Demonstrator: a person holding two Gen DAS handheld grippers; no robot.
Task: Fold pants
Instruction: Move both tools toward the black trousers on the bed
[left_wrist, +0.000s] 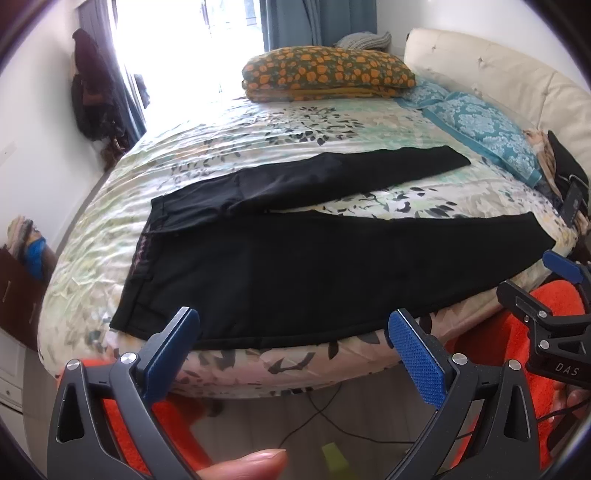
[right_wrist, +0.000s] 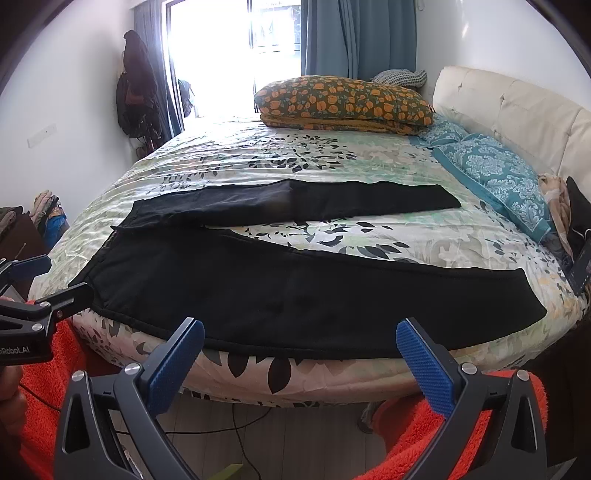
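Black pants (left_wrist: 295, 266) lie flat on the bed with the waistband at the left and both legs spread apart toward the right. In the right wrist view the pants (right_wrist: 280, 295) show the same layout, the near leg running along the bed's front edge. My left gripper (left_wrist: 293, 325) hangs open just short of the near leg's edge, holding nothing. My right gripper (right_wrist: 299, 334) is also open and empty, in front of the same edge. The right gripper (left_wrist: 546, 291) appears at the right of the left wrist view, and the left gripper (right_wrist: 48, 280) at the left of the right one.
The bed (right_wrist: 258, 158) has a leaf-print cover. A folded orange-flowered quilt (right_wrist: 343, 101) and teal pillows (right_wrist: 495, 170) sit by the cream headboard (right_wrist: 517, 110). A dark device (right_wrist: 583, 269) lies at the right edge. Cables run on the floor (right_wrist: 236, 432) below; orange fleece sleeves (right_wrist: 424, 443) frame the view.
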